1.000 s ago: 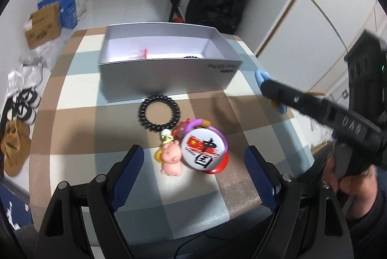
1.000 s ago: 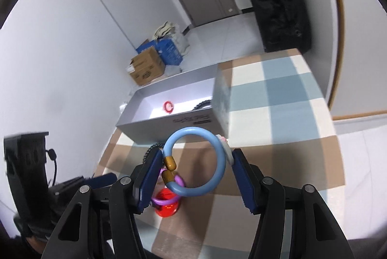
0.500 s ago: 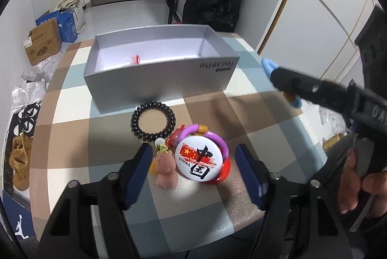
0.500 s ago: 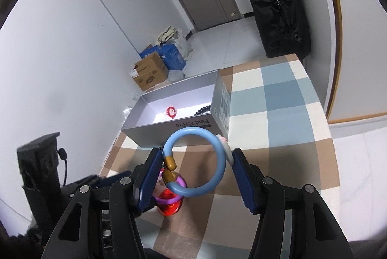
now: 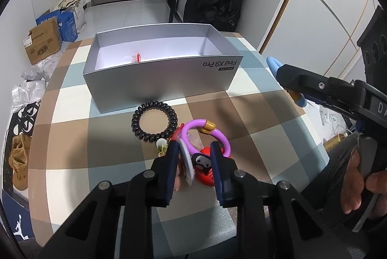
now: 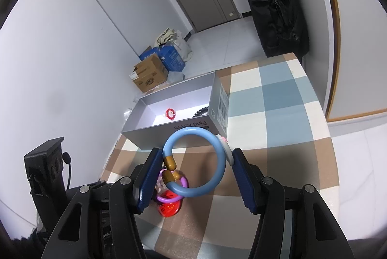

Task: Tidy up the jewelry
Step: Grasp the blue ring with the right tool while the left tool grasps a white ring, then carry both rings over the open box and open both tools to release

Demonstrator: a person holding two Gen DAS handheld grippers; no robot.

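Jewelry: the purple plastic ring keychain with its charms lies in front of the open silver cardboard box, pinched by the narrowed left gripper. Right gripper clamps a blue plastic ring. Lift both straight, clearing the box wall

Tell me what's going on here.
A person is sorting trinkets into a grey box with two handheld grippers. The right gripper holds a blue ring above the table. The left gripper is closed around a purple ring with charms. A black bracelet lies beside it.
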